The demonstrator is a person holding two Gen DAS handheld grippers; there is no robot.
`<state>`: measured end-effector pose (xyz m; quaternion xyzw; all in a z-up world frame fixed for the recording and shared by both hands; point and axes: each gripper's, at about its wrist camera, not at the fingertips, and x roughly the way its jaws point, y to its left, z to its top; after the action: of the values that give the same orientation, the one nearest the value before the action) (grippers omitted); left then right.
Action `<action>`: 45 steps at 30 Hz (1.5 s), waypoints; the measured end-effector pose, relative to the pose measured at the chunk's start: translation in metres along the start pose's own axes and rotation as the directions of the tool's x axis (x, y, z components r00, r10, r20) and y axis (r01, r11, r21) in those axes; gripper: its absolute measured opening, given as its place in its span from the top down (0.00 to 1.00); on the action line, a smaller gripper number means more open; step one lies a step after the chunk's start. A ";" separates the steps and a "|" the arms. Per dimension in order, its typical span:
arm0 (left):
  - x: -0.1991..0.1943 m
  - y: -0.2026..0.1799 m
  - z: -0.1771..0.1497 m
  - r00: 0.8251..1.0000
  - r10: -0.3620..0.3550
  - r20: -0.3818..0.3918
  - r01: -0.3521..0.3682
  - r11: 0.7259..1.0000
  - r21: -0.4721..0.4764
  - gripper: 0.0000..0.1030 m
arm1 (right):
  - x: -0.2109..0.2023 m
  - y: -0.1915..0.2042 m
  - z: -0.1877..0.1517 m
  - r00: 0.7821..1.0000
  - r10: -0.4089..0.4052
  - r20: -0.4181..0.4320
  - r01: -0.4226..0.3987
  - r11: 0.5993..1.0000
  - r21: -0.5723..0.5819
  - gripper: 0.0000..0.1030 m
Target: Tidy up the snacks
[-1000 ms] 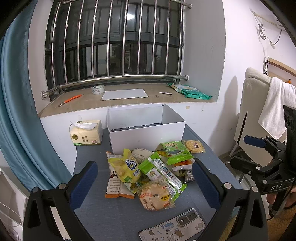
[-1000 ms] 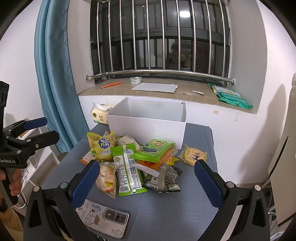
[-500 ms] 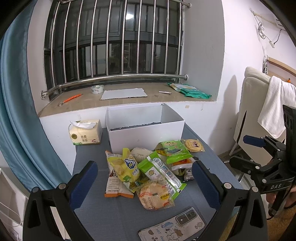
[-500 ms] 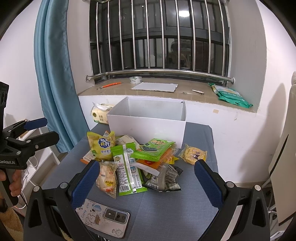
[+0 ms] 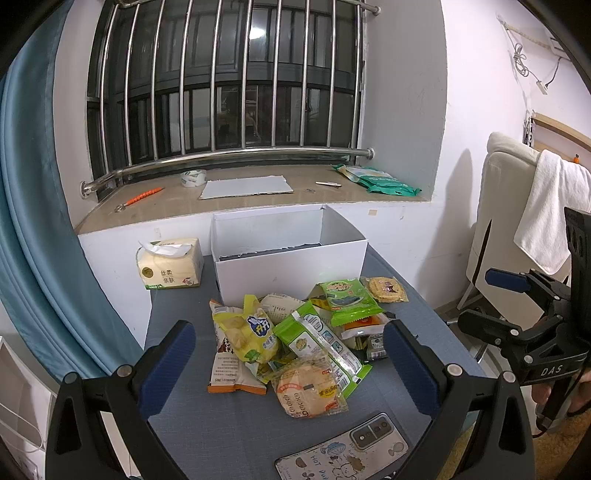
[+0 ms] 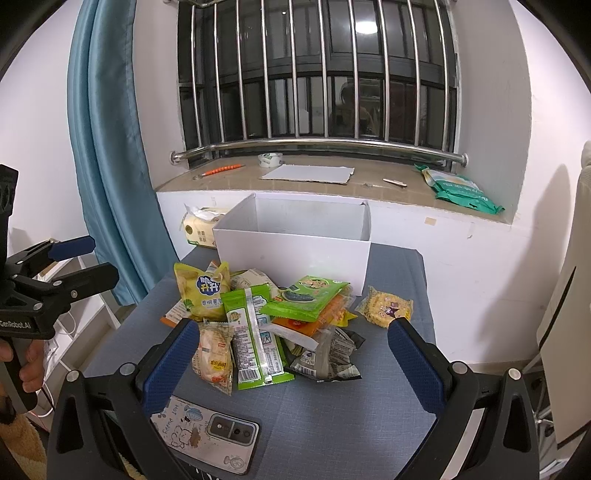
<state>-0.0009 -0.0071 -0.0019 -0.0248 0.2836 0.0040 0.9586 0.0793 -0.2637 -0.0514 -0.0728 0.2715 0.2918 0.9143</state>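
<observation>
A barred window and a stone sill stand behind a grey-blue cloth table. A pile of bright plastic snack bags lies in the middle, and an open white cardboard box sits at 12 o'clock from it. The left gripper and right gripper are both wide apart, holding nothing.

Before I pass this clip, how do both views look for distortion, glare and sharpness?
Left wrist view: heavy fisheye, the window bars bow and the corners go black; snack pile sharp. Right wrist view: same bending, a lamp reflection in the window glass, mild sheen on the wrappers, phone and white box in focus.
</observation>
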 end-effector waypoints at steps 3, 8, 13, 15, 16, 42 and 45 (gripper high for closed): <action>0.000 0.000 0.000 1.000 0.000 0.001 0.000 1.000 0.001 0.00 | 0.000 0.000 0.000 1.000 0.002 0.000 -0.002 1.000 0.002 0.00; 0.000 0.000 0.000 1.000 0.000 0.000 0.000 1.000 0.000 0.00 | 0.000 -0.001 0.000 1.000 0.001 -0.001 -0.001 1.000 0.002 0.00; 0.000 -0.001 0.000 1.000 0.001 0.003 -0.001 1.000 0.002 0.00 | 0.000 -0.001 0.000 1.000 0.000 0.000 0.000 1.000 0.003 0.00; -0.001 -0.001 -0.001 1.000 0.001 0.003 -0.001 1.000 0.002 0.00 | 0.000 0.000 0.000 1.000 0.000 0.000 0.000 1.000 0.003 0.00; -0.001 -0.001 0.000 1.000 0.001 0.002 -0.001 1.000 0.002 0.00 | -0.001 0.000 0.000 1.000 0.000 0.001 0.000 1.000 0.003 0.00; -0.009 0.018 -0.019 1.000 0.018 -0.019 -0.019 1.000 -0.017 0.00 | 0.230 -0.170 0.004 0.917 -0.093 -0.389 0.211 0.939 0.272 0.00; -0.006 0.024 -0.023 0.999 0.016 -0.036 -0.017 0.999 -0.036 0.00 | 0.256 -0.177 0.003 0.896 -0.096 -0.434 0.245 0.921 0.303 0.00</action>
<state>-0.0183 0.0156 -0.0189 -0.0400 0.3005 0.0167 0.9528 0.3569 -0.2816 -0.1911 0.0075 0.4973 0.1343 0.8571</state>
